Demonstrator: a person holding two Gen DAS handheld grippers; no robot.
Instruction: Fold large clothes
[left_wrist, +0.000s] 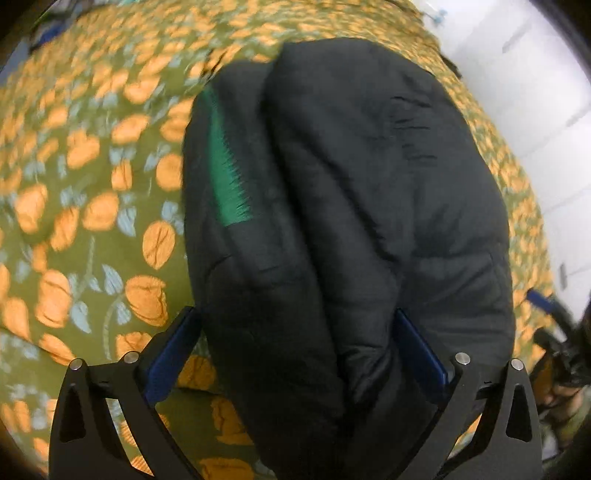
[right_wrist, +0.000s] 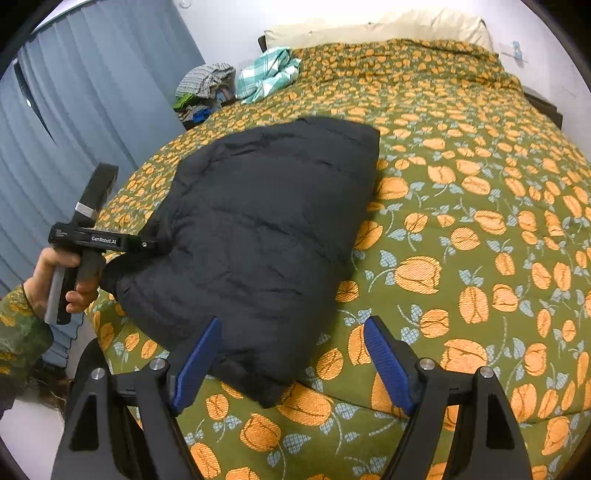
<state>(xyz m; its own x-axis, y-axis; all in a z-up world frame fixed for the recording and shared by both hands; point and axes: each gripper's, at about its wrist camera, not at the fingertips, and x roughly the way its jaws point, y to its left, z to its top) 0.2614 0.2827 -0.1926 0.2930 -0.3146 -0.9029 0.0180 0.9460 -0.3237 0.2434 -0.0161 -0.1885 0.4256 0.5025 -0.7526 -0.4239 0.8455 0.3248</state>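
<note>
A black puffy jacket (right_wrist: 266, 221) lies folded into a thick bundle on the flowered bedspread (right_wrist: 461, 221). In the left wrist view the jacket (left_wrist: 369, 184) shows a strip of green lining (left_wrist: 227, 173) along its left fold. My left gripper (left_wrist: 295, 313) stands wide, with the bundle's near end filling the gap and both pads against it. From the right wrist view, that left gripper (right_wrist: 155, 243) bites the jacket's left edge, held by a person's hand (right_wrist: 70, 280). My right gripper (right_wrist: 292, 320) is open just before the jacket's near corner, not pressing on it.
A teal checked cloth (right_wrist: 266, 74) and a pile of mixed clothes (right_wrist: 207, 88) sit at the bed's far left corner. Pale pillows (right_wrist: 388, 26) line the headboard. Blue-grey curtains (right_wrist: 92, 110) hang on the left. Bedspread stretches to the right of the jacket.
</note>
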